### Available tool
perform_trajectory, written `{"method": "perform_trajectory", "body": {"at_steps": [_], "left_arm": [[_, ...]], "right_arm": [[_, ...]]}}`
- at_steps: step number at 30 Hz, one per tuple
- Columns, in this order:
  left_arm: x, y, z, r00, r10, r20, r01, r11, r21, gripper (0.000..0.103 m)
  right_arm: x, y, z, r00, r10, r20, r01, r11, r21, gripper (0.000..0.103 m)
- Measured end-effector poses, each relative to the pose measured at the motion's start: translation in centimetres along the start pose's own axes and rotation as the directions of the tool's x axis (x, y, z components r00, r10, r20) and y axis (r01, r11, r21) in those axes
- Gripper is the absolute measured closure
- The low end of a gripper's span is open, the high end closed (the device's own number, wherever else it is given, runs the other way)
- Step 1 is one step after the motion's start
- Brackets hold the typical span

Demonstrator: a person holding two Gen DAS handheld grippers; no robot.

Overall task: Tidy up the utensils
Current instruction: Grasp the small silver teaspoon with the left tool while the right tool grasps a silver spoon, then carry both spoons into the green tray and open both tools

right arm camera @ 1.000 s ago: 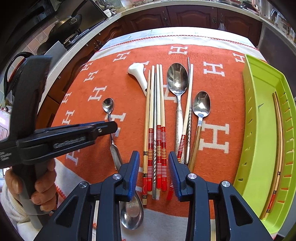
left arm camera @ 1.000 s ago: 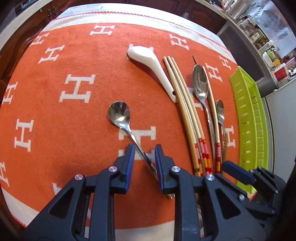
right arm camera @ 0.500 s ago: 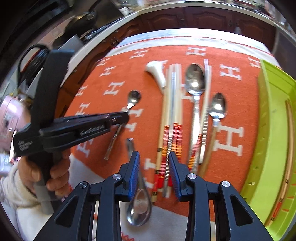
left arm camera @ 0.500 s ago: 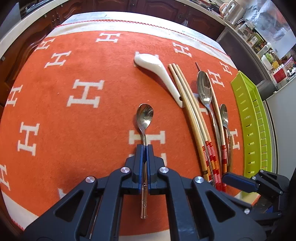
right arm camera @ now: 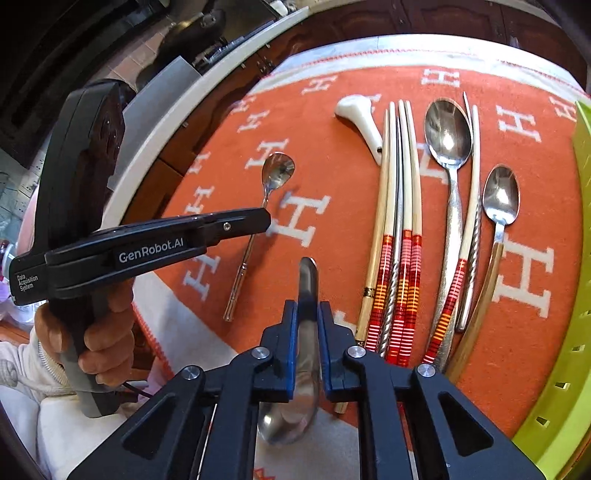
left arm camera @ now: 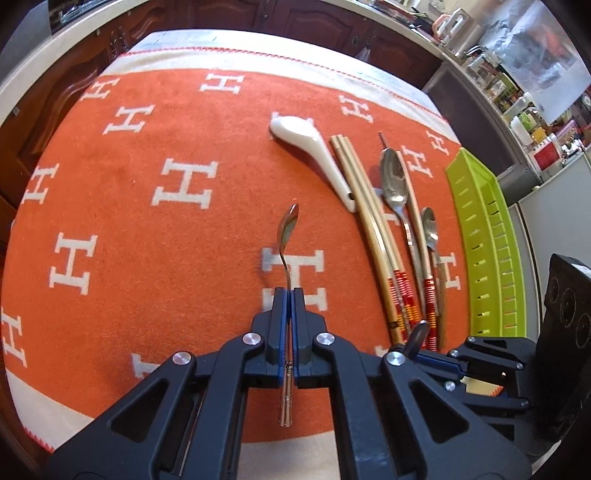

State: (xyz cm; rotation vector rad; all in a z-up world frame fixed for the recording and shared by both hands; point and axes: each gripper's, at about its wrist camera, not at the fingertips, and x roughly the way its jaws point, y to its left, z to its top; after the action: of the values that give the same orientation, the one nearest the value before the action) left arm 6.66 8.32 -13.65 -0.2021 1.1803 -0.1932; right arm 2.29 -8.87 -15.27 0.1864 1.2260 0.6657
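My left gripper point(left arm camera: 289, 295) is shut on the handle of a small steel teaspoon point(left arm camera: 287, 236), lifted off the orange cloth point(left arm camera: 147, 229) with its bowl pointing away; it also shows in the right wrist view point(right arm camera: 275, 177). My right gripper point(right arm camera: 307, 308) is shut on the handle of a large steel spoon point(right arm camera: 306, 332), its bowl towards me. On the cloth lie a white ceramic spoon point(left arm camera: 314, 147), several chopsticks point(right arm camera: 402, 221) with red-banded ends, a large spoon point(right arm camera: 448, 140) and a smaller spoon point(right arm camera: 500, 199).
A lime-green slotted tray point(left arm camera: 487, 251) stands along the right edge of the cloth; its wall shows in the right wrist view point(right arm camera: 569, 387). Dark kitchen cabinets point(left arm camera: 314, 22) and cluttered counters ring the table. The person's hand point(right arm camera: 99, 339) holds the left gripper.
My left gripper closed on the teaspoon's handle and raised it, the spoon now turned on edge. My right gripper closed on the large spoon's handle and lifted it.
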Motion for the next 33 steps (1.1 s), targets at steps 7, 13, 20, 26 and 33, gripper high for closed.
{"method": "perform_trajectory", "body": {"at_steps": [7,13,20,26,33], "left_arm": [[-2.3,-2.6,-0.2,0.999,-0.022,0.036,0.019,0.997,0.071,0.103],[-4.2,-6.0,-0.3,0.998,-0.06,0.035,0.054,0.987,0.154,0.103],[-5.2,-13.2,-0.1,0.99,-0.14,0.003,0.134,0.949,0.285,0.103],[-3.5,-20.9,0.3,0.978,-0.198,-0.065,0.208,0.906,0.369,0.103],[0.8,-26.2,0.9,0.974,-0.195,-0.119,0.226,0.9,0.372,0.103]], "right_arm": [[-3.0,-0.6,-0.3,0.997,0.002,0.071,-0.005,0.999,0.034,0.1],[-8.2,-1.6,-0.8,0.984,-0.043,0.173,0.03,0.997,0.077,0.1],[-16.9,-4.6,-1.9,0.927,-0.241,0.286,0.201,0.966,0.163,0.1],[-21.2,-7.9,-3.6,0.83,-0.489,0.268,0.434,0.868,0.24,0.1],[-20.4,-11.2,-5.1,0.822,-0.544,0.166,0.505,0.832,0.229,0.1]]}}
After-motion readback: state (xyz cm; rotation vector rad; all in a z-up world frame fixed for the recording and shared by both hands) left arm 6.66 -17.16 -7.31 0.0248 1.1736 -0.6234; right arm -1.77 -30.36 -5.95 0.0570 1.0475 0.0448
